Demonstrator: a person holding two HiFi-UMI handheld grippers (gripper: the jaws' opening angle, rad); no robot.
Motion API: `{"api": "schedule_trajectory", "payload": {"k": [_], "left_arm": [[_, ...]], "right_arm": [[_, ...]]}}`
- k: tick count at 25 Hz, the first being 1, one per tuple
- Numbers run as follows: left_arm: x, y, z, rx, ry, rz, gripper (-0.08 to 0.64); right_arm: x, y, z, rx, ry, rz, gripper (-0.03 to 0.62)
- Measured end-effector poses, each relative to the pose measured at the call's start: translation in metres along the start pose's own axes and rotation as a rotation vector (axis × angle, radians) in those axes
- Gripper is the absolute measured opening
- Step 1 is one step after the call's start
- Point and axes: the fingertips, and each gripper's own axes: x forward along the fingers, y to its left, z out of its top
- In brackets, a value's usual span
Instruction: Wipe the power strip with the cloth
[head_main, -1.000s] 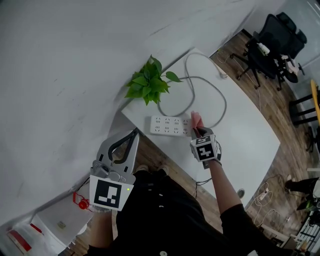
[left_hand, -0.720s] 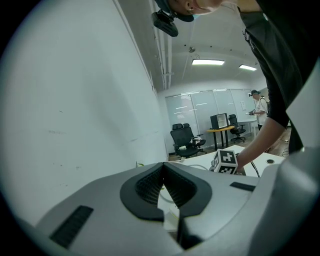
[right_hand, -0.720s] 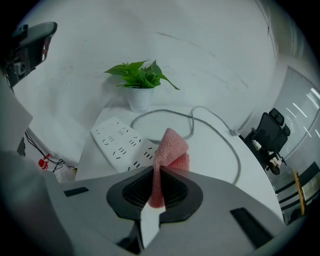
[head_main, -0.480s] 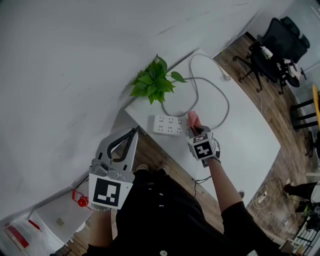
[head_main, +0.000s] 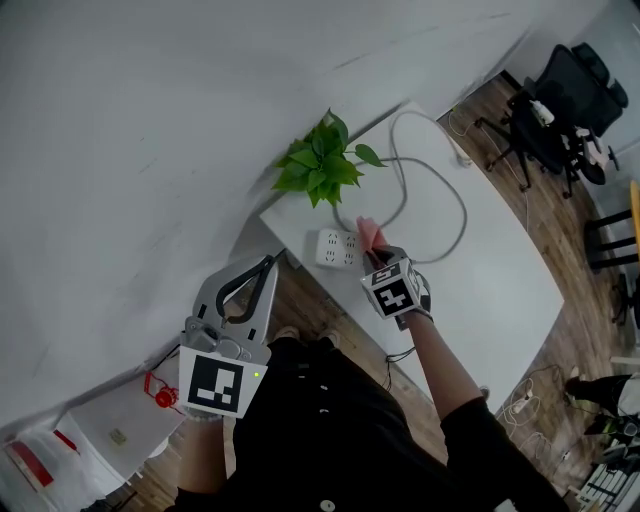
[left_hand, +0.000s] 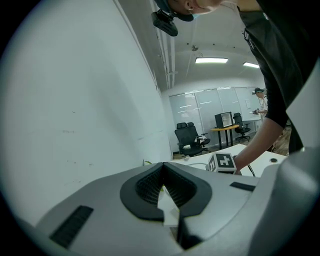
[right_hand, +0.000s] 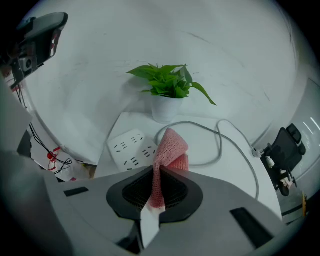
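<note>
Left side: I am holding the left gripper low and back by my body, well off the table. Its jaws are pressed together with nothing between them. My guess is that it is parked there so it stays out of the wiping path.

Far edge of the table, against the wall: a potted plant is standing just behind the work area, which is crowding any sweep made away from me.

Power strip: it is lying flat, sockets up, close to the table's near left corner and just in front of the plant. Its long axis is running left to right along the near edge. The left end is showing free. The right end is going under the cloth, so I cannot see where the cord leaves it. Probably on that side, judging by the cable.

Right gripper: the jaws are clamping the pink cloth by its lower part, and the loose end is folding forward and down over the strip's right portion. It looks to be resting on the sockets, though I cannot confirm contact. Pinching it low seems to be leaving a soft pad ahead of the jaws to drag along the strip's length.

Further right: the grey cable is looping across the table beyond the gripper.
</note>
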Motion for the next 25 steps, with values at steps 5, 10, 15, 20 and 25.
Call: {"api": "schedule_trajectory", "payload": {"k": [5,10,15,20,25], "left_arm": [[-0.005,0.002,-0.002,-0.007,0.006,0.014,0.014],[-0.009,0.004,-0.003,-0.008,0.005,0.025,0.014],[-0.011,0.006,-0.003,-0.003,0.004,0.029,0.014],[-0.012,0.007,-0.004,-0.005,0.009,0.035,0.014],[-0.012,0.006,-0.005,-0.01,0.014,0.033,0.014]], "right_arm": [[0.006,0.02,0.017,-0.046,-0.01,0.041,0.048],[0.013,0.039,0.032,-0.085,-0.022,0.077,0.048],[0.02,0.058,0.045,-0.118,-0.029,0.11,0.048],[0.024,0.072,0.054,-0.14,-0.034,0.14,0.048],[0.028,0.088,0.06,-0.157,-0.04,0.178,0.049]]}}
